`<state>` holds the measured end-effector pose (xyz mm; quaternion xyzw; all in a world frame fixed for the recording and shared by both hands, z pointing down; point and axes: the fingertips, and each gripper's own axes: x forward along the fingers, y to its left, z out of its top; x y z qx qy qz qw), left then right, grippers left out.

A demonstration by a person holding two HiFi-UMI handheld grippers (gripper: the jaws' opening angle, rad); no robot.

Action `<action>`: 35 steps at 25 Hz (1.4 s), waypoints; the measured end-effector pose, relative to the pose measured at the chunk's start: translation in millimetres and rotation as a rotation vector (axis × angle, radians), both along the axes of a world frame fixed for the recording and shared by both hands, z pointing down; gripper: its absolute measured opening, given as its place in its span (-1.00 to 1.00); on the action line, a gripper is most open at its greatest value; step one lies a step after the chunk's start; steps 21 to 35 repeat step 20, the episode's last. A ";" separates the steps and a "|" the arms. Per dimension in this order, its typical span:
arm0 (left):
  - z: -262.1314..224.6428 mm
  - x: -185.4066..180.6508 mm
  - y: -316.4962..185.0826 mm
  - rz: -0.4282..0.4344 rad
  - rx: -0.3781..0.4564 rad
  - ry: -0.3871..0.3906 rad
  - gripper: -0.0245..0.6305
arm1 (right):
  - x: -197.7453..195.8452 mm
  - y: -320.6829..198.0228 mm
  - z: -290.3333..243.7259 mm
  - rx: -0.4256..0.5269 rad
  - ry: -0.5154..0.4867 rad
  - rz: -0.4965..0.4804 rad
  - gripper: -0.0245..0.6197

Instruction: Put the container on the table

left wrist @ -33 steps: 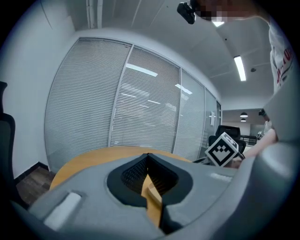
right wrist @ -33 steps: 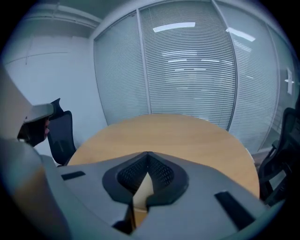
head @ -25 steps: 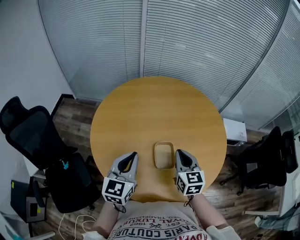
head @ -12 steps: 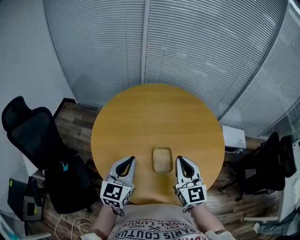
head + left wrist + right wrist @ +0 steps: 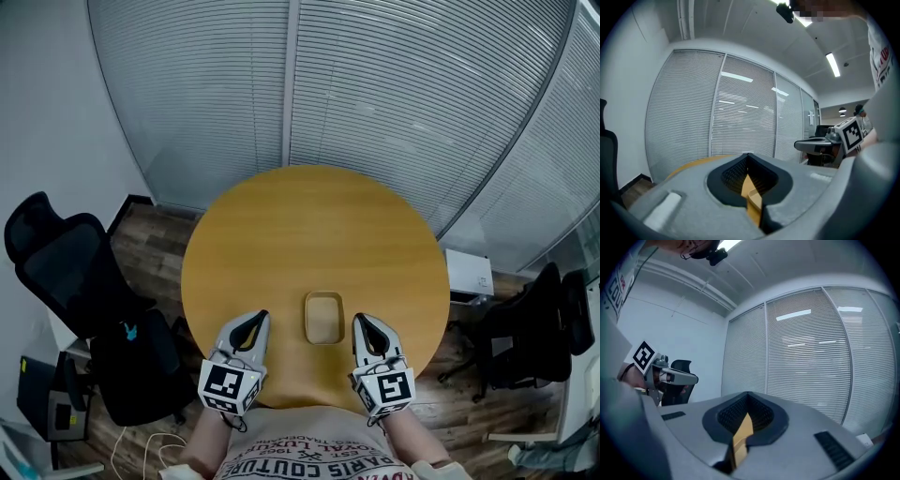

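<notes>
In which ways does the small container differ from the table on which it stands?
The container is a rounded rectangle, while the table is round. The container is small, and the table is far larger. The container is an open tray with a raised rim, while the table top is flat. The container also looks a little paler than the table. Both have a warm yellow-brown tone.

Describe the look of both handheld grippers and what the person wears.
Left gripper and right gripper: grey shells with black ribbed linings. Each carries a white cube with black square markers. The shirt is light with red lettering.
</notes>
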<state>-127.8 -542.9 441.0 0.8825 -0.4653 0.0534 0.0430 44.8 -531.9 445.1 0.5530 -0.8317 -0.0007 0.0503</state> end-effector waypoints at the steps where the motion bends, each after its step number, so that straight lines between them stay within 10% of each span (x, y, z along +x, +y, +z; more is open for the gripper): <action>1: -0.2 0.6 -0.8 0.001 0.001 -0.002 -0.91 | 0.4 -0.4 0.9 -0.004 -0.001 -0.001 -0.90; 35: -3.3 5.1 16.9 -0.028 0.000 0.006 -0.91 | -1.1 20.4 -2.1 -0.028 -0.016 -0.010 -0.90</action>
